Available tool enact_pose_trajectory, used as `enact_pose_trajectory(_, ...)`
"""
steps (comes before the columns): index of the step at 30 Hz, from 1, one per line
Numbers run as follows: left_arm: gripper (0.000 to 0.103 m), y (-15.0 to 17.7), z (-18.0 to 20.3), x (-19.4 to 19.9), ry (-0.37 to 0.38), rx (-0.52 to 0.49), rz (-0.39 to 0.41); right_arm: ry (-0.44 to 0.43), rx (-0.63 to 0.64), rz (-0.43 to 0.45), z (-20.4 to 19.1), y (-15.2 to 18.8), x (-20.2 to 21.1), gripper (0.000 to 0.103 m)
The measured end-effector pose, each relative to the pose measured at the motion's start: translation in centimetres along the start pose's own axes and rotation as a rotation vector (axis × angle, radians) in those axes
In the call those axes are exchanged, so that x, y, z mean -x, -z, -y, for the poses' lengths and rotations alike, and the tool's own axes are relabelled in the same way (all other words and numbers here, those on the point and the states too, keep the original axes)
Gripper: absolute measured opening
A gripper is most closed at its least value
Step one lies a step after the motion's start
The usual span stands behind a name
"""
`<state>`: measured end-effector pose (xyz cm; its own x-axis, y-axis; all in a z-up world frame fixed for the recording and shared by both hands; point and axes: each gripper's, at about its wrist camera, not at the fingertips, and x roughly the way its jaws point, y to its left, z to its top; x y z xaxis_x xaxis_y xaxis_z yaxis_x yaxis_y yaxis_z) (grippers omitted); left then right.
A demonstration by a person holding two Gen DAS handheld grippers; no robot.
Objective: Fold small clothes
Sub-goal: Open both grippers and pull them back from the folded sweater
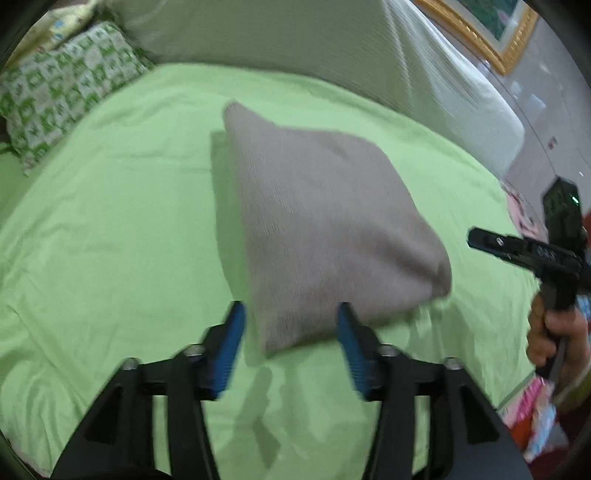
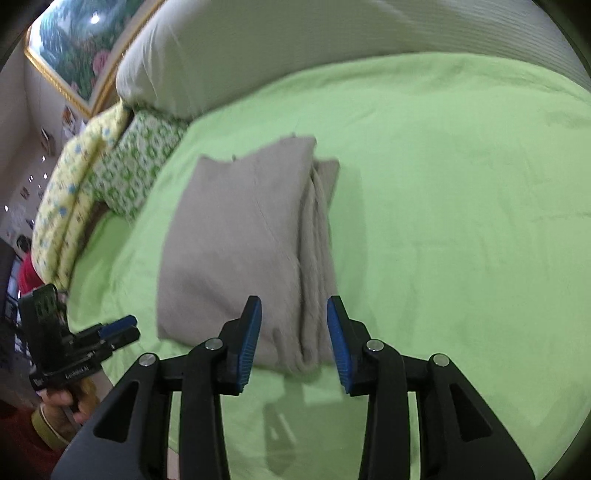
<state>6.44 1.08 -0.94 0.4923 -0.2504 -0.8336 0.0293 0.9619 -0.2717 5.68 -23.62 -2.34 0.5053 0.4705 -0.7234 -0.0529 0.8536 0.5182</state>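
Observation:
A grey knit garment (image 1: 325, 206) lies folded into a thick rectangle on the green bed sheet (image 1: 110, 240). My left gripper (image 1: 290, 308) hovers over its near corner, open, blue pads (image 1: 229, 343) apart and pressing on nothing. In the right wrist view the same garment (image 2: 236, 229) shows stacked layers along its right edge. My right gripper (image 2: 294, 300) is open above that near edge, nothing clamped. Each gripper shows in the other's view: the right one (image 1: 476, 238) at the right edge, held by a hand (image 1: 554, 332), the left one (image 2: 122, 326) at the lower left.
A green-and-white patterned pillow (image 1: 62, 88) and a yellow one (image 2: 62, 206) lie at the bed's head, beside a white padded bolster (image 1: 295, 37). A gold-framed painting (image 1: 491, 33) hangs behind. Pink patterned cloth (image 1: 532, 406) shows past the sheet's right edge.

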Motion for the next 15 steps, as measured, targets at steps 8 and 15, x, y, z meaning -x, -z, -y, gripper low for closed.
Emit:
enact_pose_trajectory(8, 0.071, -0.6, 1.9, 1.3, -0.007, -0.008, 0.064, -0.03, 0.065, 0.035, -3.6, 0.6, -0.1, 0.047)
enact_pose_trajectory(15, 0.079, 1.3, 2.6, 3.0, -0.04, -0.001, 0.097, -0.006, 0.108, 0.059, -4.9, 2.9, 0.3, 0.057)
